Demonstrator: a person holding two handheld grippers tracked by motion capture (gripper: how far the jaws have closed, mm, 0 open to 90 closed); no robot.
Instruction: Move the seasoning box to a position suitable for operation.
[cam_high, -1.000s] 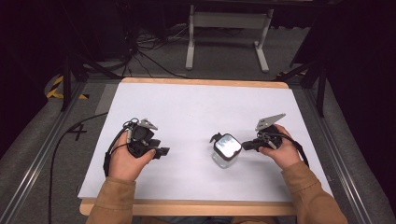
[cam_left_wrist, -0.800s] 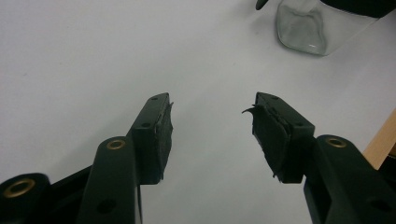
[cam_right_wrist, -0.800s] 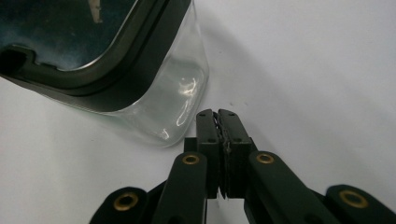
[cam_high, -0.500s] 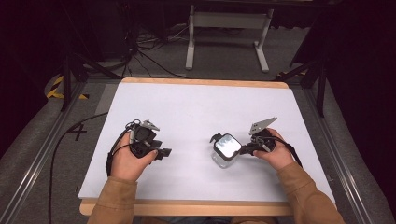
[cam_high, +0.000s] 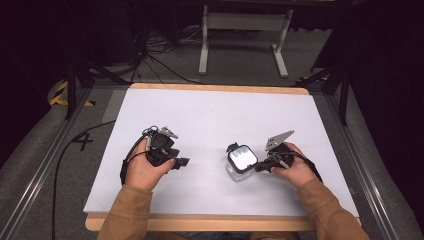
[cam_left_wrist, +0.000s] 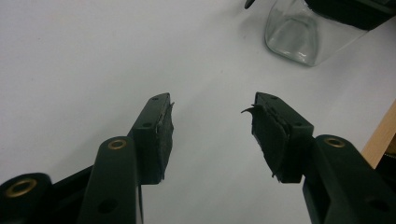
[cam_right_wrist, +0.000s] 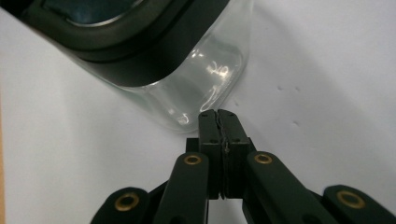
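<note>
White surface (cam_high: 215, 120) on a wood board, light wooden edge showing front and back. Glass jar (cam_high: 241, 162) with a black-rimmed lid stands on the surface right of centre, near the front. My right hand-held gripper (cam_high: 260, 167) sits just right of it, jaws pressed together with nothing between them, tips right at the jar's glass wall; in the right gripper view the closed tips (cam_right_wrist: 219, 116) sit against the lower corner of the jar (cam_right_wrist: 187, 70), though I can't tell if they actually touch. My left hand-held gripper (cam_high: 181, 162) rests on the surface left of centre, well apart from the jar, jaws spread with bare surface between; the left gripper view shows worn pads (cam_left_wrist: 164, 135) and the jar (cam_left_wrist: 299, 37) off at the top right. Room is dark: grey carpet, a white metal stand (cam_high: 242, 35) behind the surface, cables (cam_high: 150, 55) on the floor back left, yellow-black tape (cam_high: 62, 95) at left, a black cable (cam_high: 60, 165) running along the left side.
</note>
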